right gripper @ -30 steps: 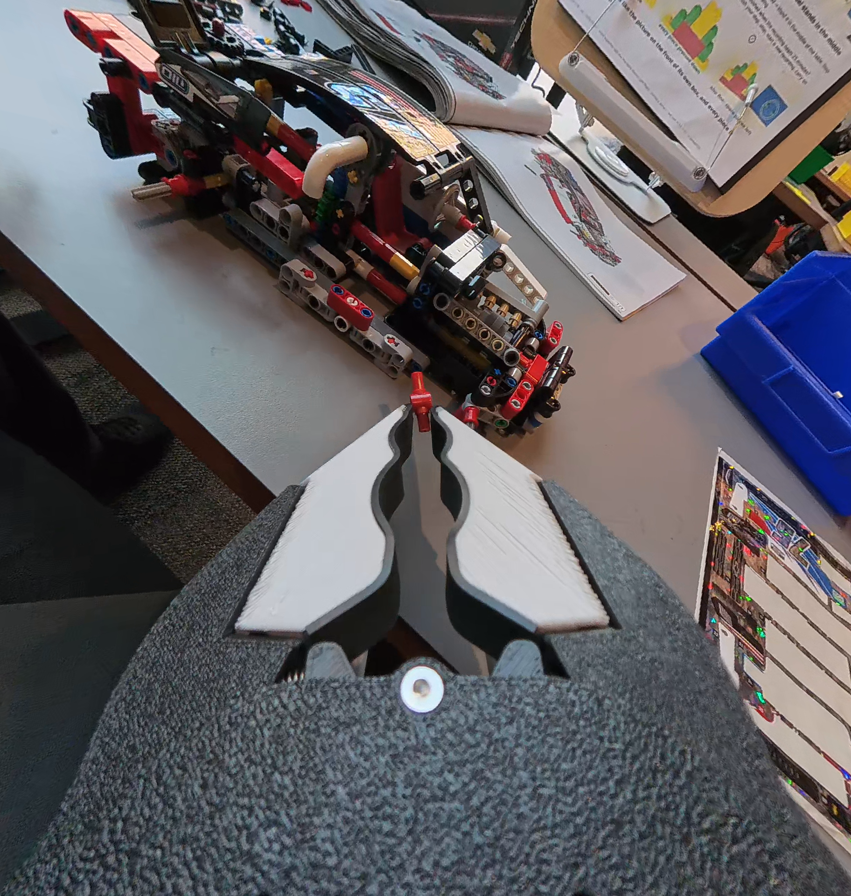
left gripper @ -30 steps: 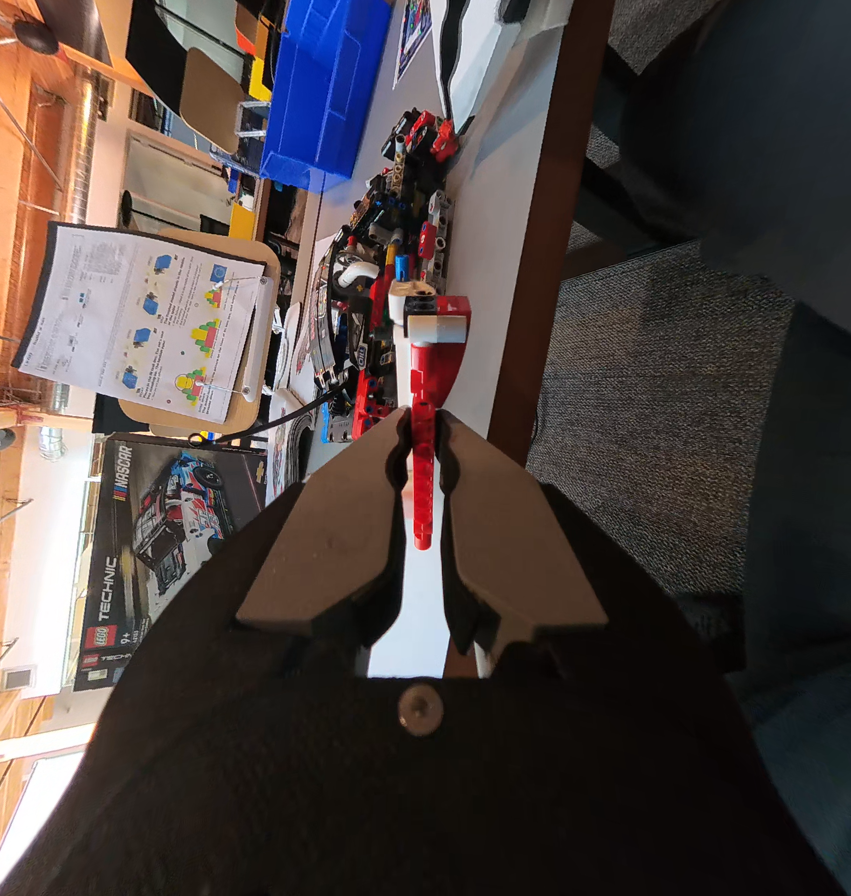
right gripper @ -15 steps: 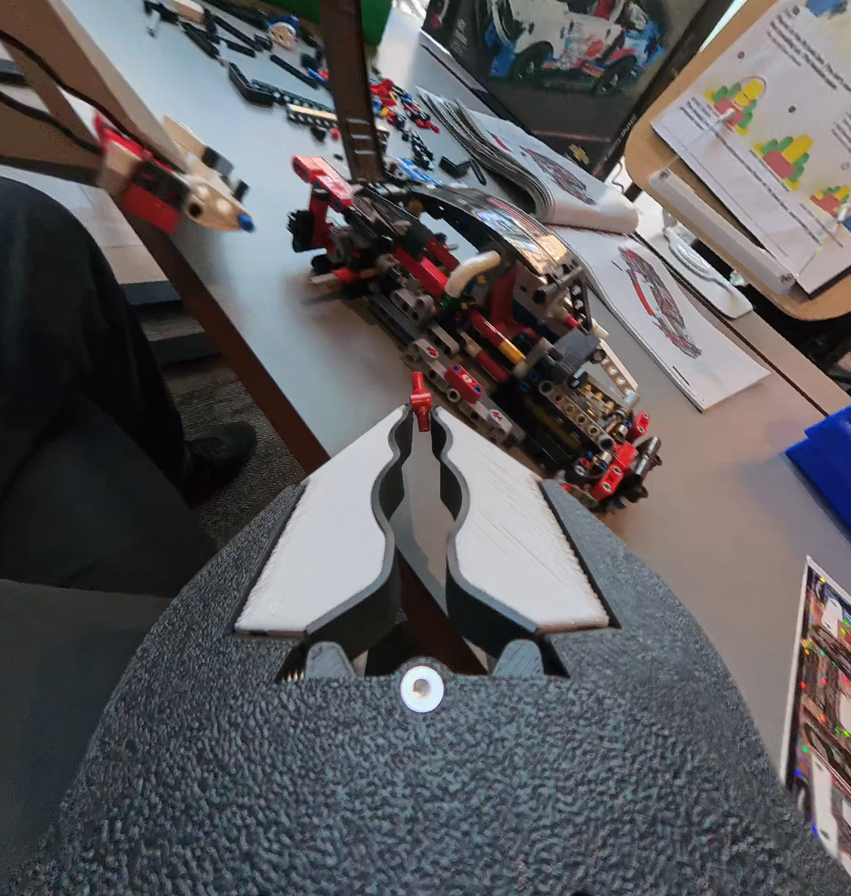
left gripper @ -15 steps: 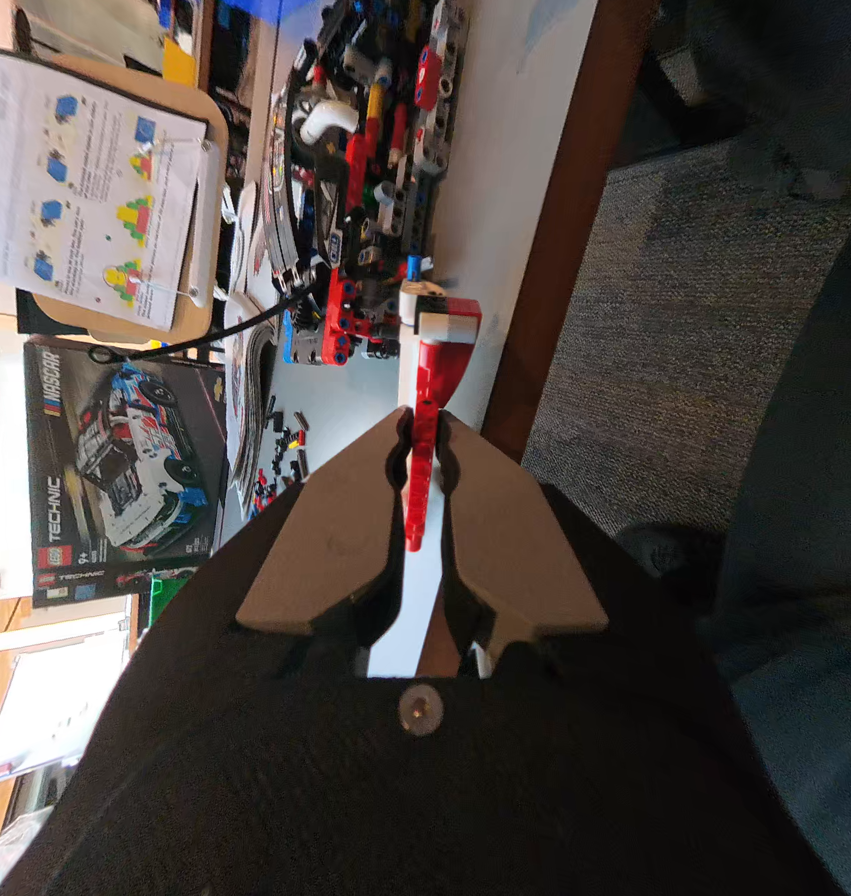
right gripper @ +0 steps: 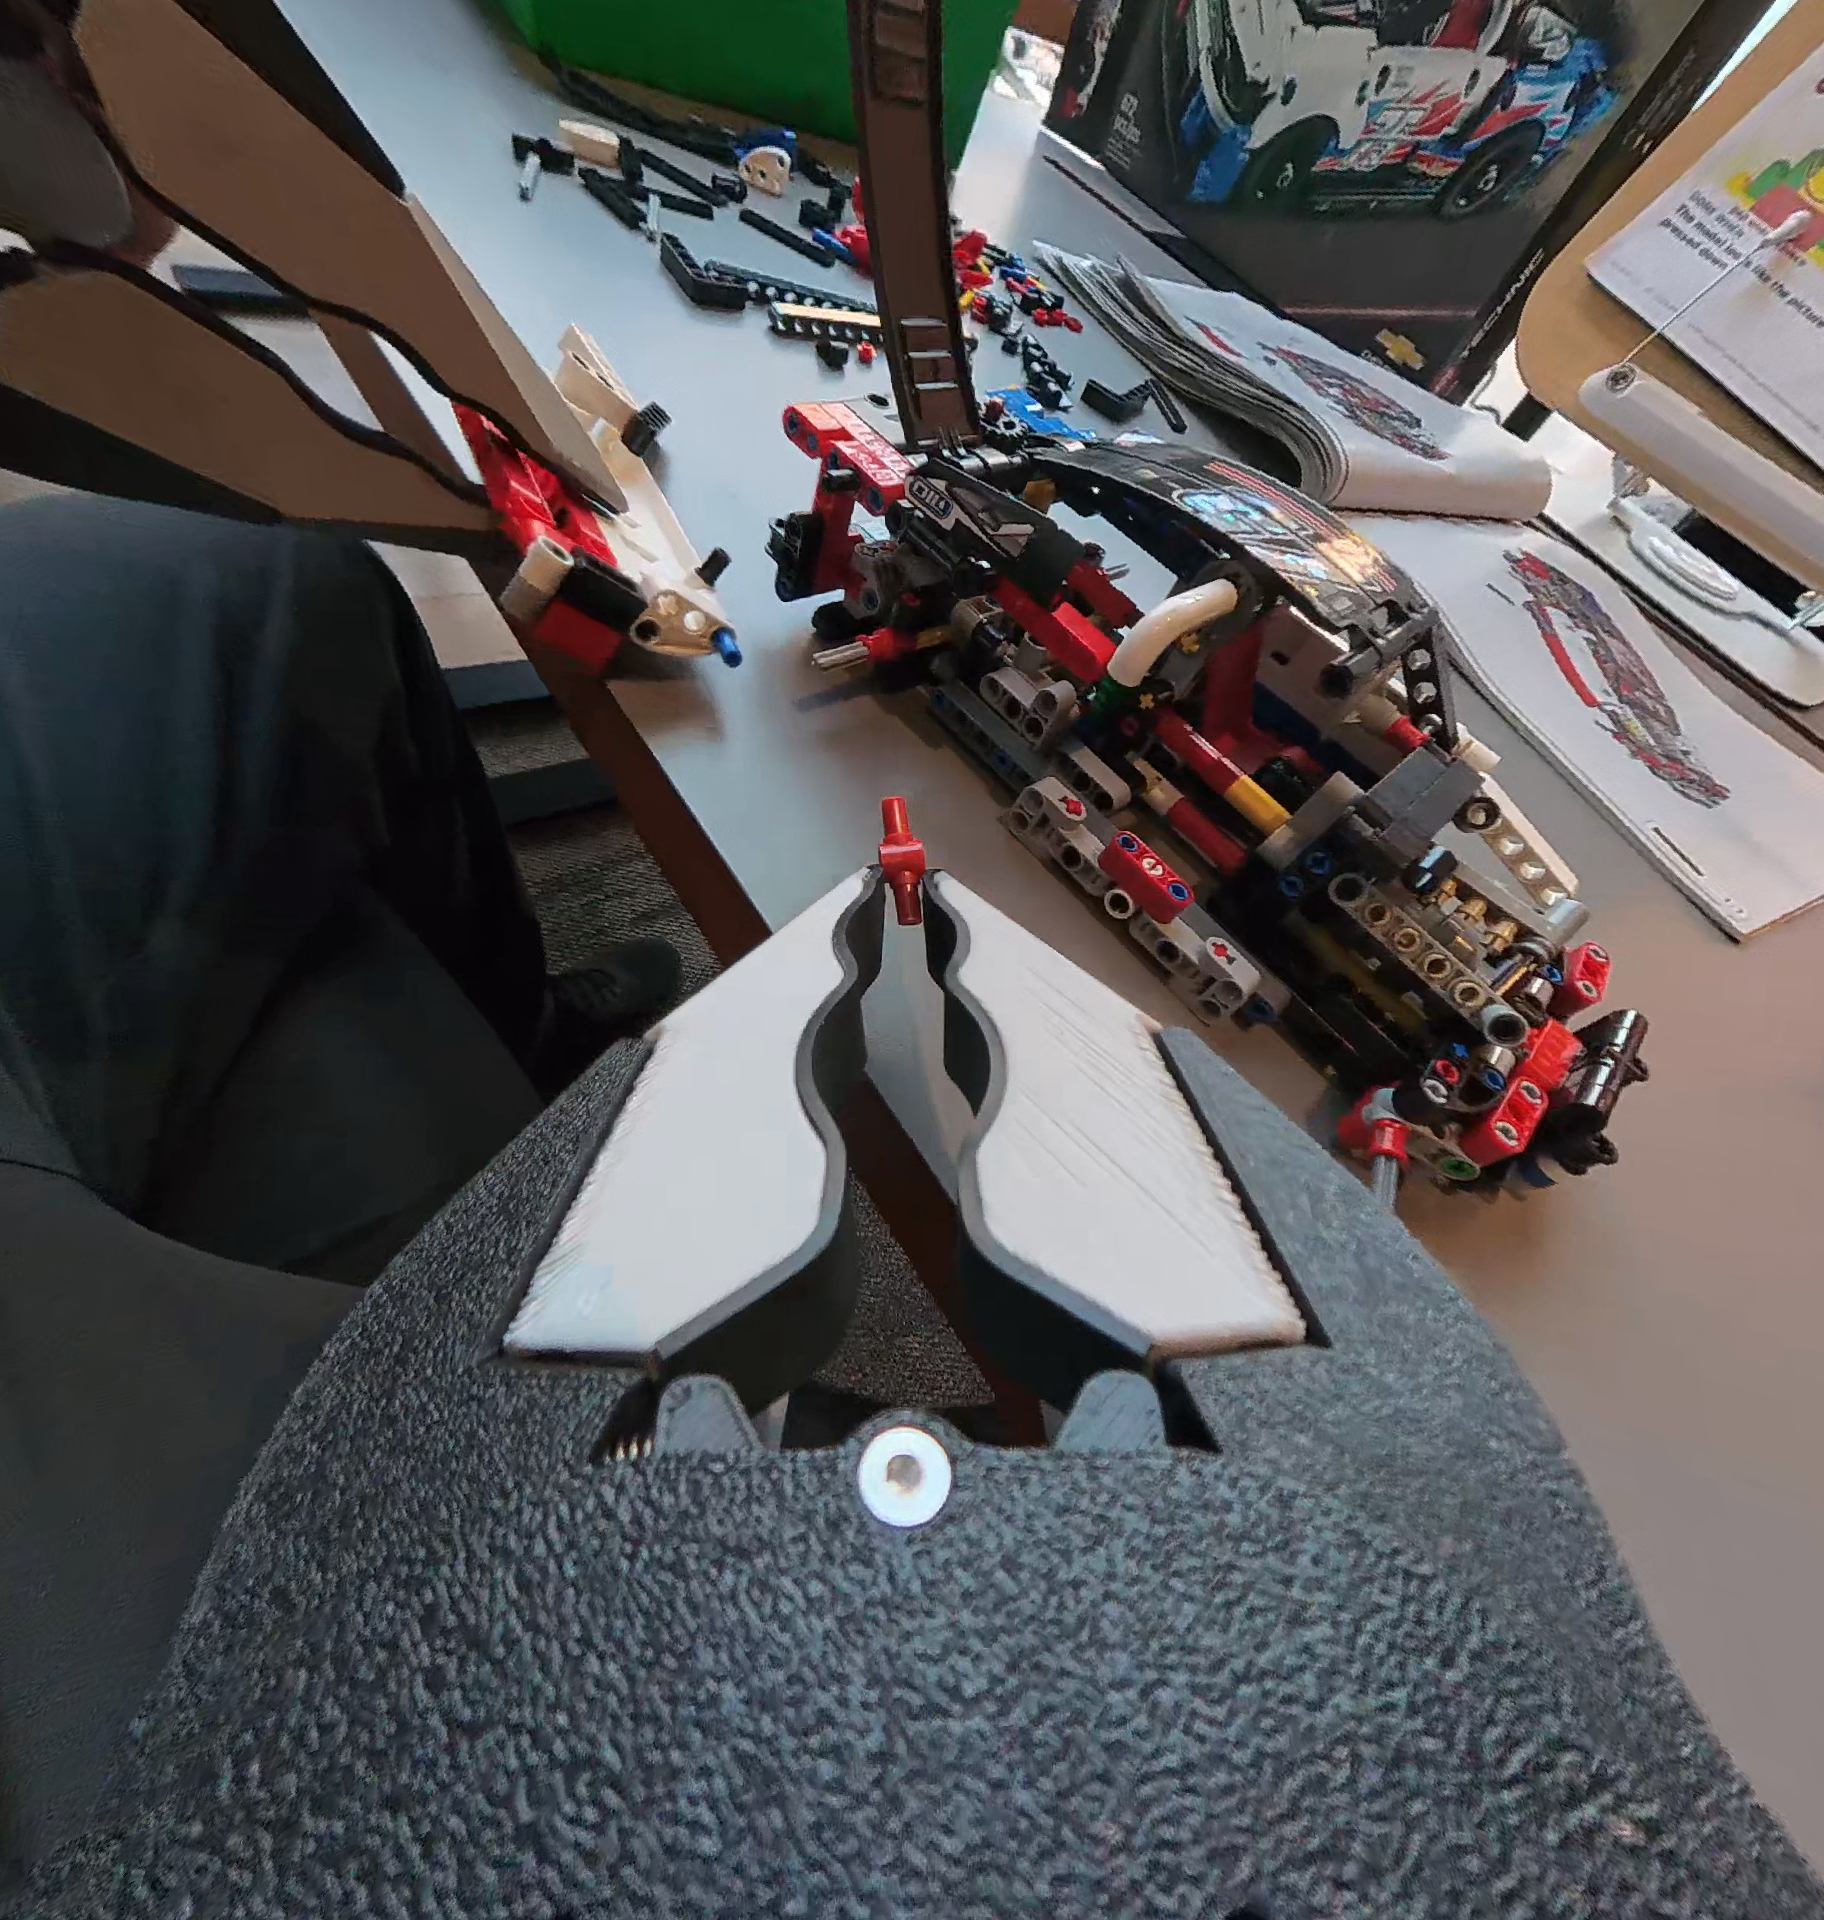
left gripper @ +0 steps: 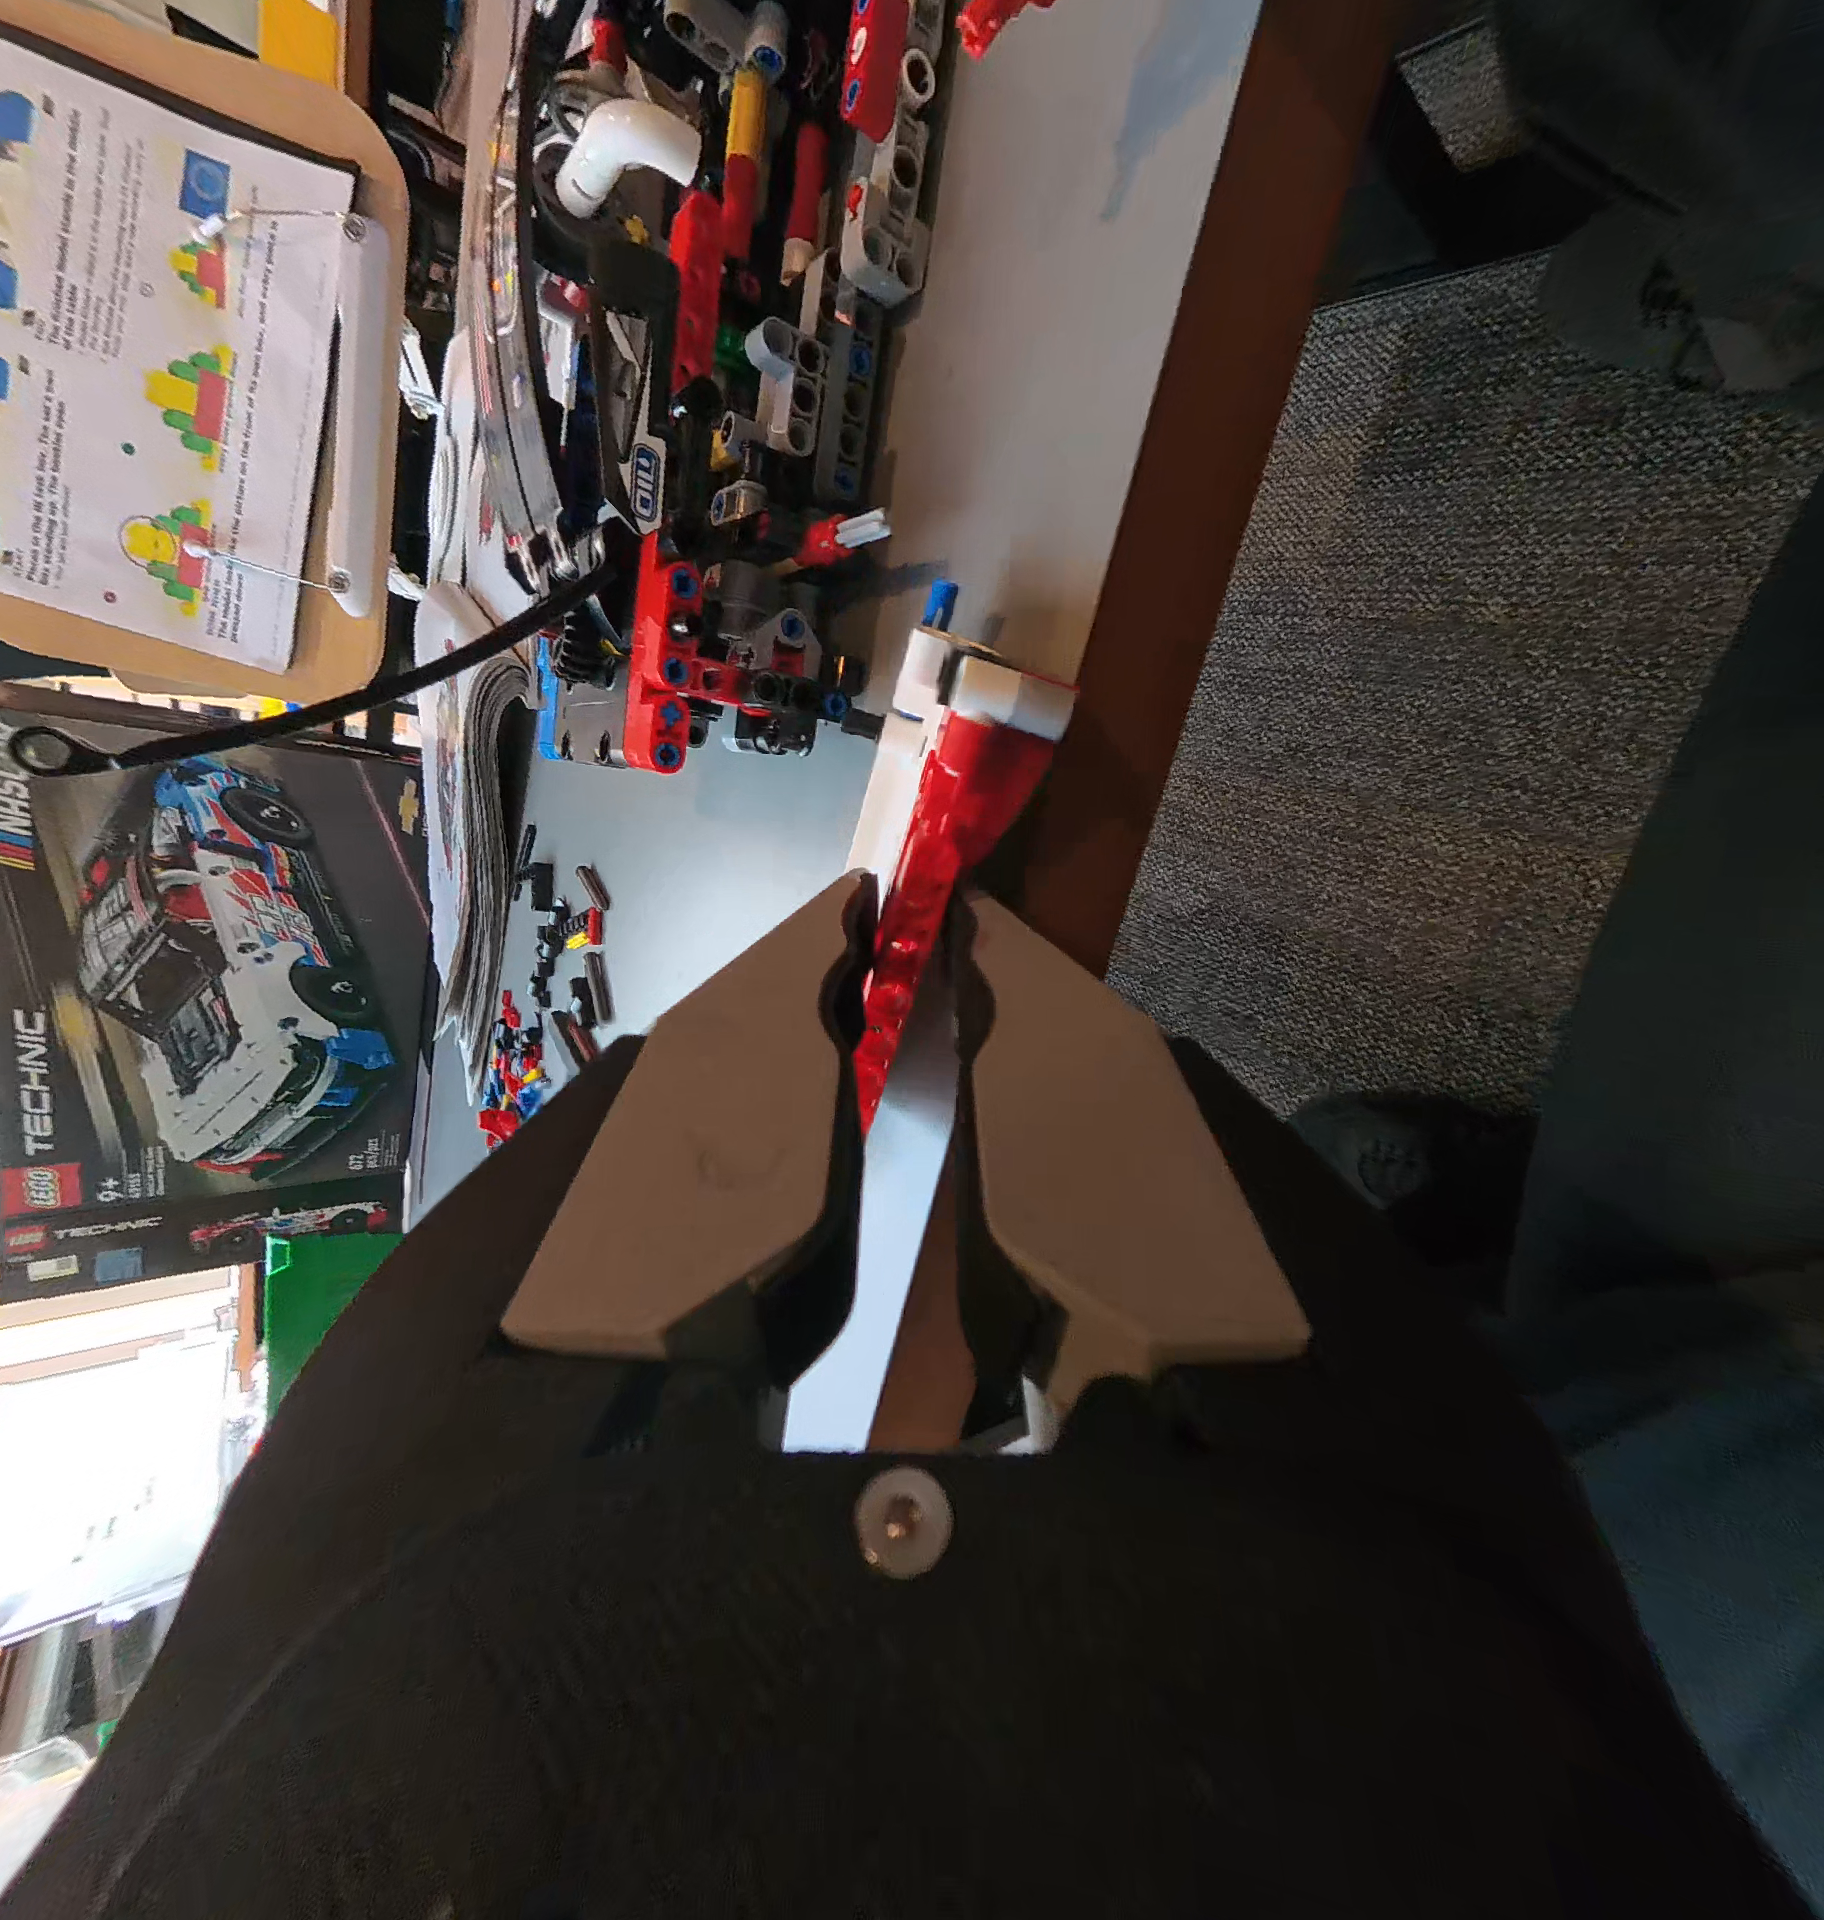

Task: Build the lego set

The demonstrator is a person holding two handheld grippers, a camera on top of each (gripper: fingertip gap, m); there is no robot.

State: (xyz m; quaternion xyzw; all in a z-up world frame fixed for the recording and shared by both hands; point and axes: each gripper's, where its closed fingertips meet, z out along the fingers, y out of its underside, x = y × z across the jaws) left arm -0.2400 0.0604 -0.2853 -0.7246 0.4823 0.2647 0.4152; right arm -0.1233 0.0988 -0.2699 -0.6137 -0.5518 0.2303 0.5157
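Left tool (left gripper: 908, 914) clenched on the red-and-white panel assembly (left gripper: 965, 769), which sticks out past its tips, just beside the rear end of the car chassis (left gripper: 742, 416) at the counter (left gripper: 1074, 208) edge. Right tool (right gripper: 903, 883) clenched on a small red pin (right gripper: 900, 852), tips near the chassis side, apart from it.

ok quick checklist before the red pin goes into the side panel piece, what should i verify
1. Right gripper shut on the red pin: ok.
2. Left gripper shut on the red and white panel: ok.
3. Pin tip sticks out past the fingertips: ok.
4. Panel held clear of the car chassis: ok.
5. Pin lined up with a panel hole: not ok, they are apart.
6. Target hole free: cannot tell.
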